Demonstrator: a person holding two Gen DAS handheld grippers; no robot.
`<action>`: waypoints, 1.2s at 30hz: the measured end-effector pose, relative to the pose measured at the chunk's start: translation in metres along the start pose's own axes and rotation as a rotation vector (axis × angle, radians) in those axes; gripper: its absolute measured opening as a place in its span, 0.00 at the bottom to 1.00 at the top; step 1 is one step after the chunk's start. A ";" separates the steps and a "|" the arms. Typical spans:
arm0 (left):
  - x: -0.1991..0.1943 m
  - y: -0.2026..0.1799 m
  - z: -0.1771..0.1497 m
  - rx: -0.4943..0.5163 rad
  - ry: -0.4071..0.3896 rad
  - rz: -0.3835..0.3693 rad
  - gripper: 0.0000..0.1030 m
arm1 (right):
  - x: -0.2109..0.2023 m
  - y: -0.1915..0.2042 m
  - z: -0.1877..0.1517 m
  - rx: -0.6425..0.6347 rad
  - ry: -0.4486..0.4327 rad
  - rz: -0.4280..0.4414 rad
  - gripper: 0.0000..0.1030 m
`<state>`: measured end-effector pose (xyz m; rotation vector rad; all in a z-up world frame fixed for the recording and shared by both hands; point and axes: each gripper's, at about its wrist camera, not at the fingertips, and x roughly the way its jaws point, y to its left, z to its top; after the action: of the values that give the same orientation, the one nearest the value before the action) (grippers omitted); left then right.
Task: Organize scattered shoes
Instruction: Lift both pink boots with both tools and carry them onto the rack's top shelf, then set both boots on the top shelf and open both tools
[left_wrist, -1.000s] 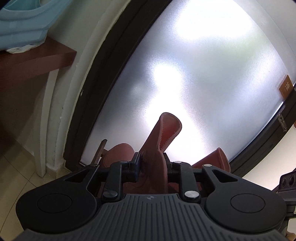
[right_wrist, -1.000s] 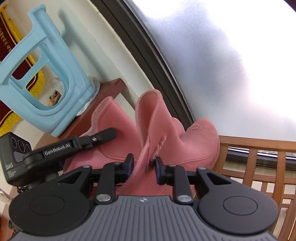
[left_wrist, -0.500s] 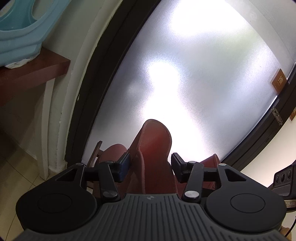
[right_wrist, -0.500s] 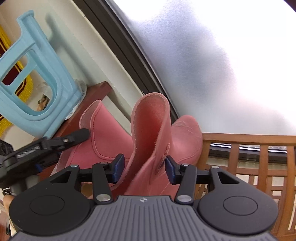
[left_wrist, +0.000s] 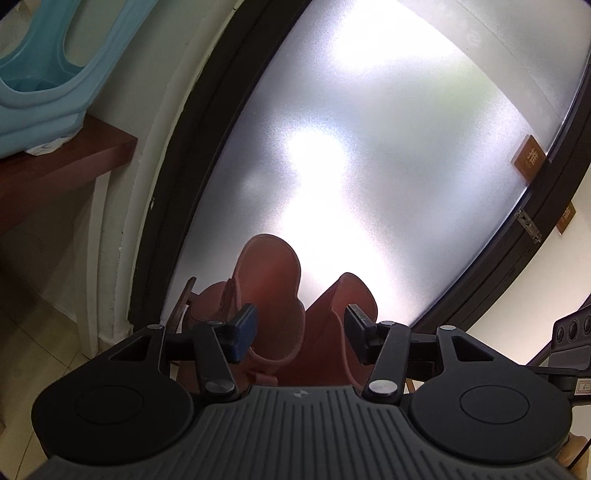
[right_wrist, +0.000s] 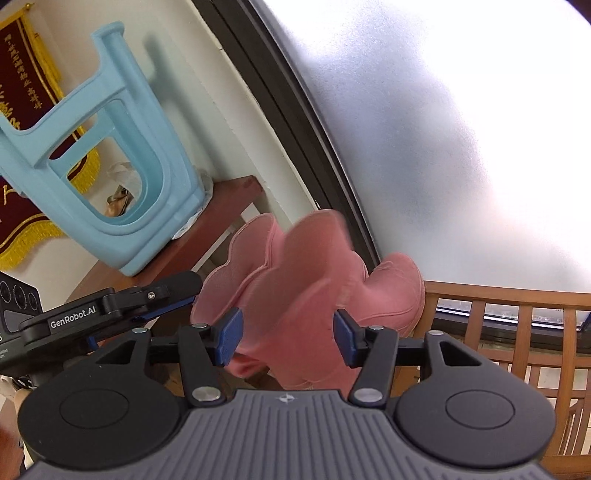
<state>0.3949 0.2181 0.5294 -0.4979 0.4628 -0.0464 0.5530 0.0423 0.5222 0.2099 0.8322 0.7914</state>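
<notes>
Left tongs (left_wrist: 299, 332) and right tongs (right_wrist: 286, 338) opening, pads clear of soft pink suede boots (right_wrist: 295, 295) between them.

Left gripper (left_wrist: 299, 326) body: a grey ribbed housing is being flanked by two round black discs.
Right gripper (right_wrist: 286, 334) body: the same grey ribs and black discs are being shown.
Linkages: black arms are being pinned by silver screws.
Jaws: blue pads are being carried on black fingers.
Marking: "GenRobot.AI" is being displayed in white lettering.
</notes>
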 end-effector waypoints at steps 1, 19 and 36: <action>-0.002 -0.002 -0.002 0.005 0.002 -0.001 0.55 | -0.003 0.000 -0.001 -0.001 -0.001 -0.002 0.58; -0.057 -0.050 -0.081 0.091 0.096 0.018 0.64 | -0.066 0.009 -0.057 -0.039 0.029 -0.051 0.64; -0.118 -0.045 -0.176 0.106 0.130 0.098 0.71 | -0.100 0.020 -0.143 -0.107 0.054 -0.053 0.74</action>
<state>0.2148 0.1177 0.4631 -0.3685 0.6083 -0.0094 0.3969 -0.0321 0.4938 0.0720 0.8405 0.7924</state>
